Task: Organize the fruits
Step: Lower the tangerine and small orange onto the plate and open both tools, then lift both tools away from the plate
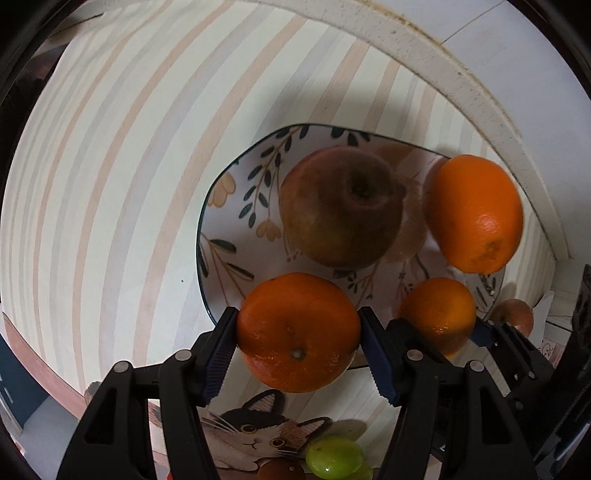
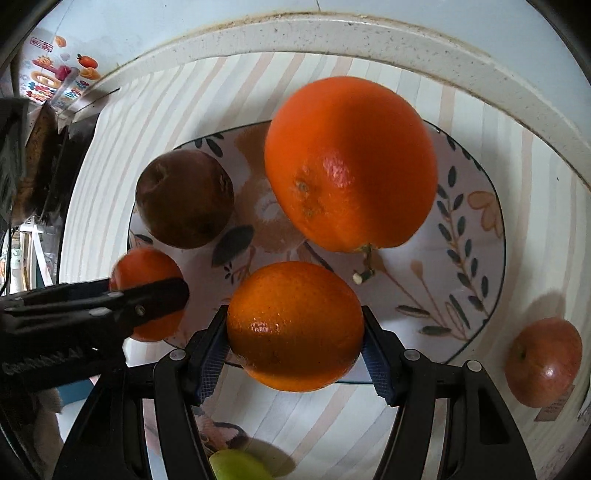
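Observation:
A floral plate [image 1: 225,206] [image 2: 476,236] lies on a striped cloth. On it sit a dark brownish apple [image 1: 340,206] [image 2: 184,197] and a large orange [image 1: 476,214] [image 2: 351,162]. My left gripper [image 1: 297,332] is shut on an orange [image 1: 297,332] at the plate's near edge; it shows at the left of the right wrist view [image 2: 144,273]. My right gripper [image 2: 295,325] is shut on another orange [image 2: 295,325], also held at the plate's near edge, and shows at the right of the left wrist view [image 1: 437,314].
A red apple [image 2: 543,362] [image 1: 515,315] lies on the cloth right of the plate. Green grapes [image 1: 334,458] [image 2: 236,465] lie near me beside a cat picture [image 1: 255,432]. A white speckled table rim [image 2: 332,33] curves behind the plate. Clutter stands at the far left [image 2: 33,147].

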`<state>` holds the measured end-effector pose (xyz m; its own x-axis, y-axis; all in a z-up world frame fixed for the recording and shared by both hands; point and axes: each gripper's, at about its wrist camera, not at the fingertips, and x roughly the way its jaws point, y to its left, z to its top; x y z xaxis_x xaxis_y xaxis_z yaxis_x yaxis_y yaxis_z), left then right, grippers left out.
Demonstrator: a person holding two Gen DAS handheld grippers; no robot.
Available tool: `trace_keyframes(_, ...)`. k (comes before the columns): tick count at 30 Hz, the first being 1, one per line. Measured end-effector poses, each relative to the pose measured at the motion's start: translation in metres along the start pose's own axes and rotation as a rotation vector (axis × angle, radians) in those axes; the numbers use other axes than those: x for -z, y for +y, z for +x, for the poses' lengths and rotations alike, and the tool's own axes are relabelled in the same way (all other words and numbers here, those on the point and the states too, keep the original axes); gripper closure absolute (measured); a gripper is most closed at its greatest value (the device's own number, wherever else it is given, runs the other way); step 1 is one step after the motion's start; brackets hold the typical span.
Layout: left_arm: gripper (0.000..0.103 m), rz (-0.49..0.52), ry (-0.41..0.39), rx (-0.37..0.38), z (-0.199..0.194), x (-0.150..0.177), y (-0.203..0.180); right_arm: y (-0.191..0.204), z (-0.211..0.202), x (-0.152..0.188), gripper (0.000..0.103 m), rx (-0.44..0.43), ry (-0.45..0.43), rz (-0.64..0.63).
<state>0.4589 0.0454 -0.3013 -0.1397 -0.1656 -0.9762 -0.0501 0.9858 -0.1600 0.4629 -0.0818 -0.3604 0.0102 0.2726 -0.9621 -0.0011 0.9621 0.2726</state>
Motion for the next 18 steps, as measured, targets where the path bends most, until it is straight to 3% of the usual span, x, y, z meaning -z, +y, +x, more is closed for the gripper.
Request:
trace_keyframes(6, 0.04, -0.012, -0.001, -0.024, -0.004, 0.001, 0.001, -0.006, -0.002, -0.005, 0.032, -0.017, 0.034, 0.027)
trace_keyframes(8, 0.04, -0.008, -0.005, -0.013, -0.007, 0.002, 0.0, -0.007, -0.007, -0.003, 0.023, -0.018, 0.04, 0.032)
trace_keyframes(11, 0.034, 0.001, -0.018, 0.002, -0.018, 0.009, -0.002, -0.012, -0.019, 0.005, 0.018, -0.008, 0.045, 0.029)
trace_keyframes(13, 0.029, 0.01, -0.035, 0.019, -0.027, 0.014, -0.003, -0.017, -0.029, 0.01, 0.017, -0.005, 0.047, 0.03)
trace_keyframes(18, 0.029, 0.03, -0.107, 0.001, -0.055, 0.034, 0.002, -0.021, -0.058, 0.028, 0.01, 0.036, -0.002, 0.037)
